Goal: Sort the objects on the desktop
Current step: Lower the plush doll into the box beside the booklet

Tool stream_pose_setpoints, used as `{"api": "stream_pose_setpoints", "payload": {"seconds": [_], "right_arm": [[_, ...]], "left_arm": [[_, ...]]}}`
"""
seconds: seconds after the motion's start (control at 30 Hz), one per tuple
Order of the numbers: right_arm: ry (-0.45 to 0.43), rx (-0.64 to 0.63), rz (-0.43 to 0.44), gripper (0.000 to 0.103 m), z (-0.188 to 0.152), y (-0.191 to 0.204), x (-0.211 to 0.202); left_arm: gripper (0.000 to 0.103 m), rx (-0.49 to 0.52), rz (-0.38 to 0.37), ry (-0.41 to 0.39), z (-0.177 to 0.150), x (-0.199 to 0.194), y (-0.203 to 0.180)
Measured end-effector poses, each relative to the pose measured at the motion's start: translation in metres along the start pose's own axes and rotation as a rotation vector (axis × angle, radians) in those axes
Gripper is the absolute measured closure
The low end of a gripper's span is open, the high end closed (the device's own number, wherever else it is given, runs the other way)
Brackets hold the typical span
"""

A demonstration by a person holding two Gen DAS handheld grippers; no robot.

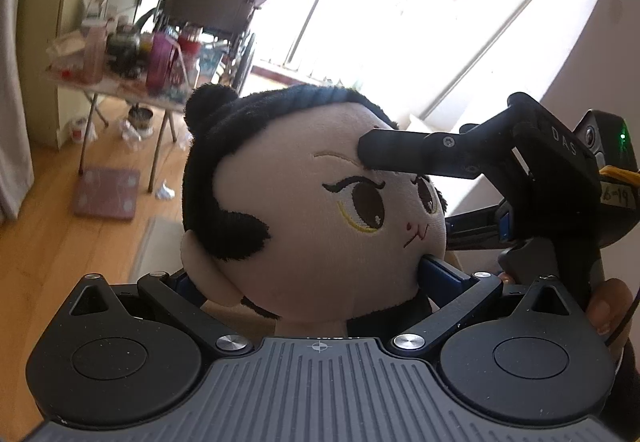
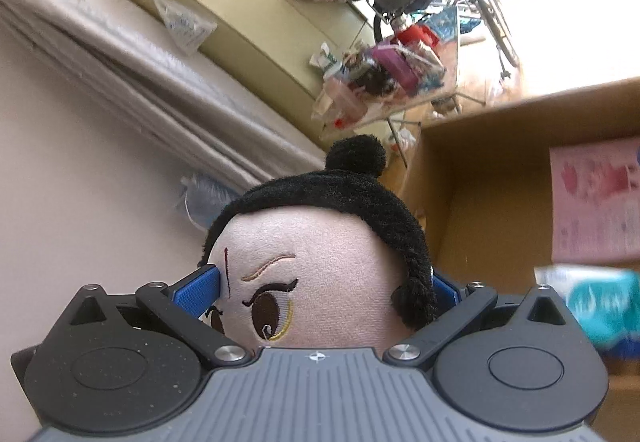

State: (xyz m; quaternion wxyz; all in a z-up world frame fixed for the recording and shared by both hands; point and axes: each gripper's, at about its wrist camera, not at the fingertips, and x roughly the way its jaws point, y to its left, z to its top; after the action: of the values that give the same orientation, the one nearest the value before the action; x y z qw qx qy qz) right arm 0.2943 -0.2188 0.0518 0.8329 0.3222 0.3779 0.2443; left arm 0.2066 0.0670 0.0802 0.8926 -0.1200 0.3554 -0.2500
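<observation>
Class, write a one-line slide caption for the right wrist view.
Right gripper clamps the plush doll by its head, beside an open cardboard box.

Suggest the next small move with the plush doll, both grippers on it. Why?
Probably open the left hand-held gripper, leaving the right hand-held gripper to carry the black-haired plush doll toward the open brown cardboard box. Both clamp its head, and the box sits just beside the right one.
</observation>
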Motion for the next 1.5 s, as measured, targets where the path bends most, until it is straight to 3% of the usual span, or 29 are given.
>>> {"api": "stream_pose_setpoints", "payload": {"seconds": [0.3,0.5,0.77,1.0,1.13,1.5], "right_arm": [[-0.079,0.173,0.005,0.000,0.050,-0.090,0.048],[-0.037,0.334,-0.020,0.000,0.052,-0.155,0.090],[-0.011,0.462,-0.020,0.000,0.043,-0.196,0.128],[-0.029,0.535,-0.012,0.000,0.034,-0.212,0.132],[-0.037,0.538,-0.080,0.000,0.026,-0.213,0.127],[-0.035,0.567,-0.124,0.000,0.021,-0.208,0.118]], "left_arm": [[0.000,0.078,0.040,0.029,0.037,0.089,0.003],[0.000,0.082,0.064,0.115,0.035,0.146,0.022],[0.000,0.080,0.111,0.184,0.035,0.179,0.035],[0.000,0.104,0.140,0.174,0.037,0.184,0.031],[0.000,0.094,0.140,0.159,0.039,0.180,0.035],[0.000,0.106,0.141,0.093,0.046,0.140,0.027]]}}
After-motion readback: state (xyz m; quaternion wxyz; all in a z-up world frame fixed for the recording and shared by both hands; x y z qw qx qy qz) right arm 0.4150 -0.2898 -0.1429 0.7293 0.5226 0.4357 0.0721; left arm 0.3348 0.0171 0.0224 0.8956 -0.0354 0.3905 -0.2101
